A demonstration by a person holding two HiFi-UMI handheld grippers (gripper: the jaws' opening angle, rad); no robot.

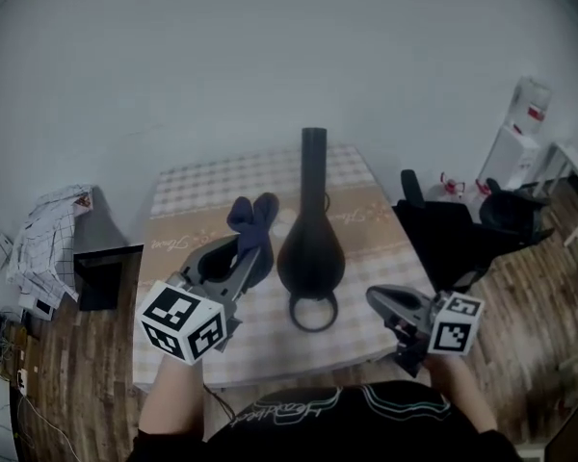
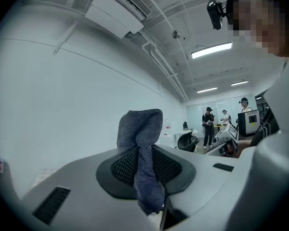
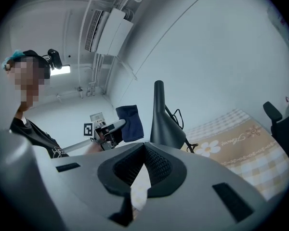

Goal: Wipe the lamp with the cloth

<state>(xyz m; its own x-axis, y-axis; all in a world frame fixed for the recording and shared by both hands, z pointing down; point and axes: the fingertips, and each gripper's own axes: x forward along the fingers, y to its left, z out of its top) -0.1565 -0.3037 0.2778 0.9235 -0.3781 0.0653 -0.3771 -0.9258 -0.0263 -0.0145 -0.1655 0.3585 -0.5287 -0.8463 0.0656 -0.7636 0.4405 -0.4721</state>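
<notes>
At the middle of the table (image 1: 188,195), the lamp (image 1: 311,243) is stood upright, with its ring turned toward the near edge. Just left of it, above the table, the cloth (image 1: 252,218) is pinched between the jaws of the left gripper (image 1: 255,250), and a fold is left sticking up past the tips. By the near right corner, the right gripper (image 1: 378,298) is held apart from the lamp, its jaws pressed together on nothing.

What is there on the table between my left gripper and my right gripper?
The black vase-shaped lamp stands between the left gripper, shut on the dark blue cloth, and the right gripper; the head view shows it.
</notes>
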